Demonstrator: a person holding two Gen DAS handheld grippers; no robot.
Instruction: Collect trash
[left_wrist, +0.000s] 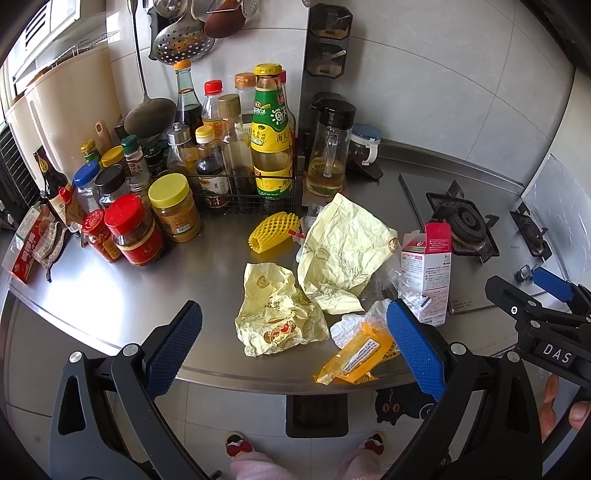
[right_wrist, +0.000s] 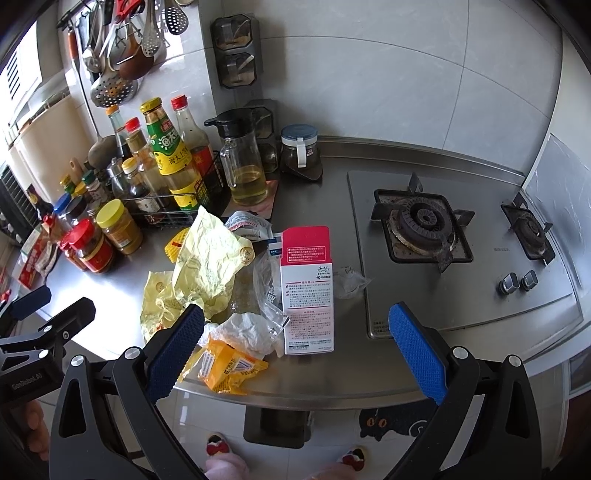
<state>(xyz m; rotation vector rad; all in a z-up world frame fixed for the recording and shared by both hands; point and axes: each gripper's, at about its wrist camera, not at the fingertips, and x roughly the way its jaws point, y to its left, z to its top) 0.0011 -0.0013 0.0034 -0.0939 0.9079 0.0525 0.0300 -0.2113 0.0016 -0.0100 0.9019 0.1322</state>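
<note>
Trash lies scattered on the steel counter (left_wrist: 122, 295). Two crumpled pale yellow paper wrappers (left_wrist: 280, 317) (left_wrist: 343, 247) lie mid-counter, also in the right wrist view (right_wrist: 210, 262). An orange plastic packet (left_wrist: 360, 350) (right_wrist: 229, 365) and a white crumpled wrapper (right_wrist: 247, 328) rest at the front edge. A pink and white carton (left_wrist: 432, 269) (right_wrist: 308, 291) lies on its side, beside clear plastic film (right_wrist: 267, 291). A yellow foam net (left_wrist: 275, 230) sits behind. My left gripper (left_wrist: 291, 350) hovers open over the front edge. My right gripper (right_wrist: 295, 354) is open too, above the carton's near end.
Many sauce bottles and jars (left_wrist: 147, 206) crowd the back left, some in a wire rack (left_wrist: 240, 192). An oil jug (left_wrist: 328, 147) stands by the wall. The gas hob (right_wrist: 424, 225) fills the right side. A dark bin (right_wrist: 277, 421) stands on the floor below, near slippers.
</note>
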